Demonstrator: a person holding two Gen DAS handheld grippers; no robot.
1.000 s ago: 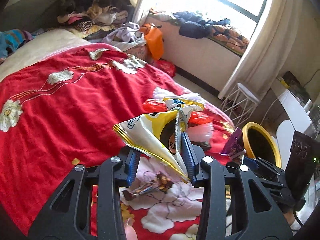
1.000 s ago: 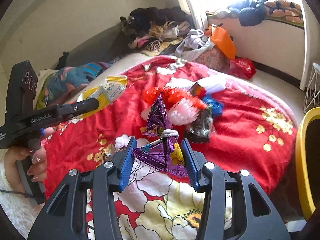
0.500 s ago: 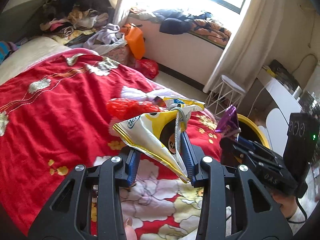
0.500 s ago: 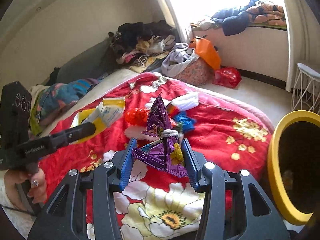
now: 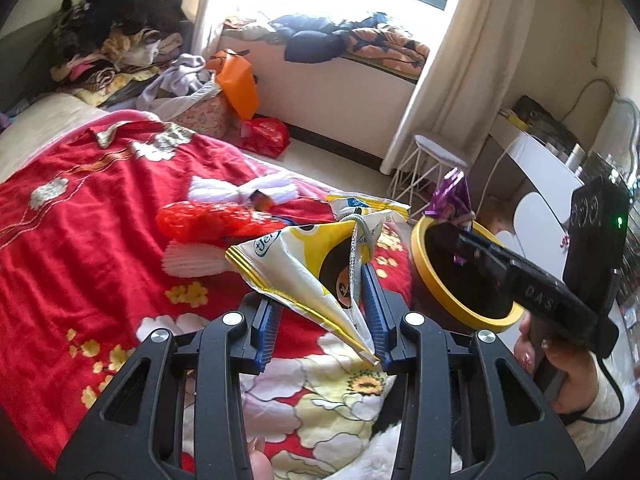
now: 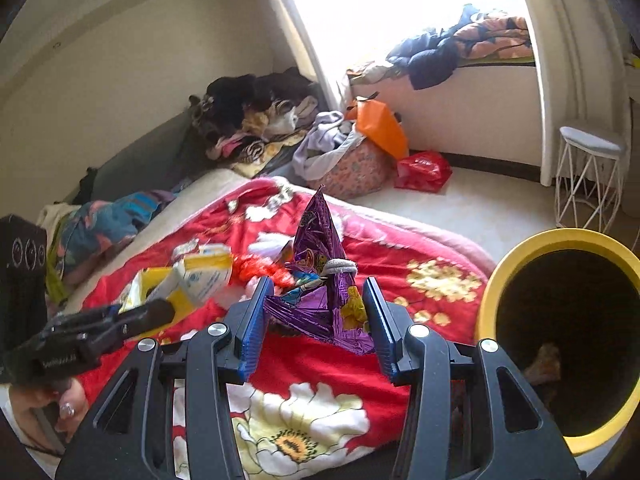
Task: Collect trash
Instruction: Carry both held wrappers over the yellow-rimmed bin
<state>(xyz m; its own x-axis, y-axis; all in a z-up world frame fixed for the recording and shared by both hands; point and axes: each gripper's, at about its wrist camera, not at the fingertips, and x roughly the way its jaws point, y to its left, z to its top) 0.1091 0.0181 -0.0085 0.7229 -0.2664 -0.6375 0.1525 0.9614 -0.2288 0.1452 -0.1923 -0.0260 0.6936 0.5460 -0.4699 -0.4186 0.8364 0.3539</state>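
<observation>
My left gripper [image 5: 320, 316] is shut on a yellow and white snack bag [image 5: 308, 268], held above the red floral bedspread [image 5: 80, 240]. My right gripper [image 6: 316, 328] is shut on a purple foil wrapper [image 6: 324, 280]. The left wrist view shows that wrapper [image 5: 452, 196] over the rim of the yellow trash bin [image 5: 424, 280]. The right wrist view shows the bin [image 6: 488, 304] at the right, dark inside with some scraps at the bottom. More trash lies on the bed: a red mesh bag [image 5: 200, 220] and white foam netting [image 5: 232, 190].
The bin stands on the floor by the bed's corner. A white wire stool [image 5: 432, 160] stands by the curtain. A laundry pile [image 5: 120, 52], an orange bag [image 5: 238, 80] and a red bag [image 5: 266, 136] lie beyond the bed. A white desk [image 5: 540, 164] is at right.
Both grippers have swung right toward the yellow bin with their wrappers still held. The bin now fills more of both views, and the purple wrapper has come over its rim.
</observation>
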